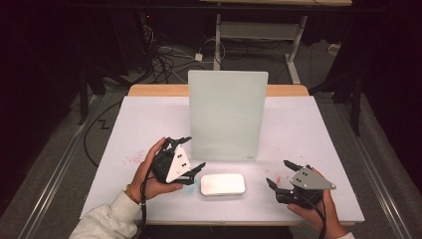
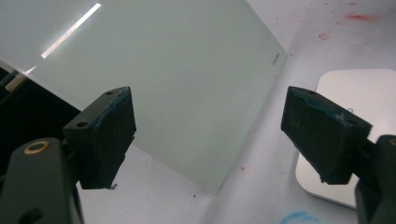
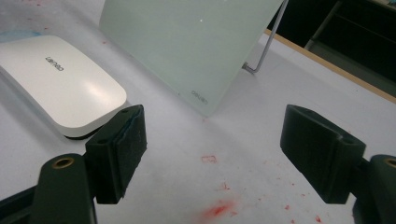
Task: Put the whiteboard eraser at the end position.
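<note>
The high view looks forward and down over the whole table (image 1: 149,119). Each gripper view sits low and close, facing the upright pale board (image 1: 226,117) from the left and right. All three share the board and the flat white box (image 1: 222,184).

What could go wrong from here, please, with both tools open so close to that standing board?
The pale board stands propped on a thin wire leg; a nudge from the left tool might tip it backward. The white eraser lies flat between the tools, so the right tool may shove it rather than grip it.
</note>
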